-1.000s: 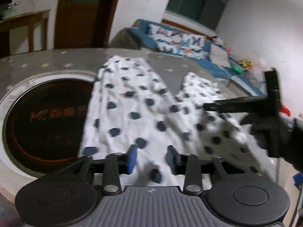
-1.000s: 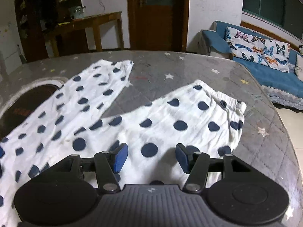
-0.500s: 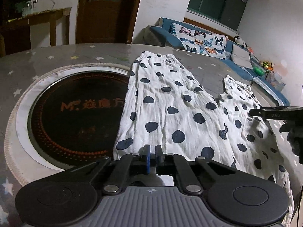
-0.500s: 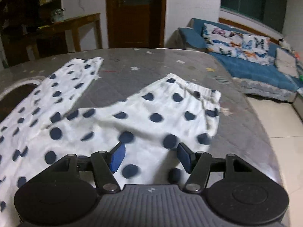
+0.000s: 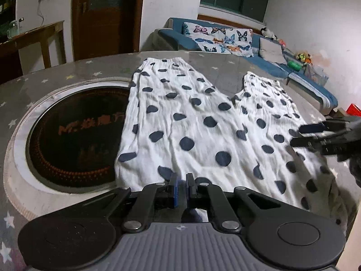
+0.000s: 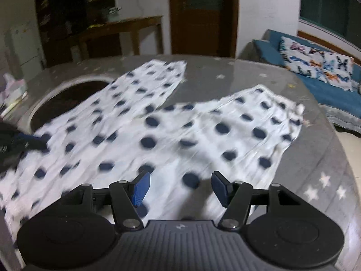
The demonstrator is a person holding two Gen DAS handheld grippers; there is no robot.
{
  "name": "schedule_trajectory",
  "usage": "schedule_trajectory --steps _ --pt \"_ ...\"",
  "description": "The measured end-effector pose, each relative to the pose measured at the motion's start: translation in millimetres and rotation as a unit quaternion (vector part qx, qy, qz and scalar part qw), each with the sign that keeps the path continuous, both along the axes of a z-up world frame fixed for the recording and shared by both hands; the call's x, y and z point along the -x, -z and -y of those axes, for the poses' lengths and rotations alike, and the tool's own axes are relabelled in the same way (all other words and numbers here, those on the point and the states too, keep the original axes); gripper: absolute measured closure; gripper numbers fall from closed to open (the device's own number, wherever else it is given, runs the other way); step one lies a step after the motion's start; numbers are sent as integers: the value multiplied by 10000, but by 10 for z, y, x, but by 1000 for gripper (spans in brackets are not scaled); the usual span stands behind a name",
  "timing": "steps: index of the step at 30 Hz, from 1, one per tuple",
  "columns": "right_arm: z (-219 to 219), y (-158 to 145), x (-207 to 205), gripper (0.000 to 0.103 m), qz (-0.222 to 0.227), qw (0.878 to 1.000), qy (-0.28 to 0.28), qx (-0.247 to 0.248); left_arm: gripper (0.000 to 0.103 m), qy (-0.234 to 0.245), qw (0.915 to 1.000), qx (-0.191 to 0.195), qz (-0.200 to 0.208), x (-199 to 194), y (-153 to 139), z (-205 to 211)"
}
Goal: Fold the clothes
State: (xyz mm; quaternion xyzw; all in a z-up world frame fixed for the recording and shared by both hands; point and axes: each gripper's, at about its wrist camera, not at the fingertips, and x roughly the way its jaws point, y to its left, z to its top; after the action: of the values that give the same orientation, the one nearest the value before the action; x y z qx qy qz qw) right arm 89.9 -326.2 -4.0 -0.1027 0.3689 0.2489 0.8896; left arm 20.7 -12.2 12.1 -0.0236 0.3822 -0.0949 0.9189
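White trousers with dark blue dots lie spread flat on the grey star-patterned table, both legs pointing away from me. My left gripper is shut on the trousers' near waist edge. My right gripper is open and hovers just above the cloth near the right leg's side; it also shows at the right of the left wrist view. The left gripper shows dimly at the left edge of the right wrist view.
A round dark inset plate sits in the table left of the trousers. A blue sofa with butterfly cushions stands beyond the table's far right. A wooden side table and a door stand behind.
My left gripper closed on the waist edge one second to half a second ago and stays shut. My right gripper, still open, has swung so the view turns left across the cloth.
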Motion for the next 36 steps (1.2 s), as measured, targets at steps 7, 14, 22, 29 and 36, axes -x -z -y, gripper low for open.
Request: schedule_trajectory --steps 7,14,22,29,36 --pt "51 -37 224 39 26 9999 24 146 93 -115 9999 -63 25 64 -21 -68" --pt "-157 -183 561 38 178 9982 -569 47 93 192 9996 11 185 225 -124 72" --pt "-318 -50 864 38 -5 9941 -1052 252 93 139 9998 -101 77 389 20 -4" --pt "-126 -73 960 38 -144 9967 -777 175 93 25 9998 -131 119 473 -9 -91" --pt "-192 -202 871 37 96 9972 -743 -54 91 96 9994 57 327 394 -177 16"
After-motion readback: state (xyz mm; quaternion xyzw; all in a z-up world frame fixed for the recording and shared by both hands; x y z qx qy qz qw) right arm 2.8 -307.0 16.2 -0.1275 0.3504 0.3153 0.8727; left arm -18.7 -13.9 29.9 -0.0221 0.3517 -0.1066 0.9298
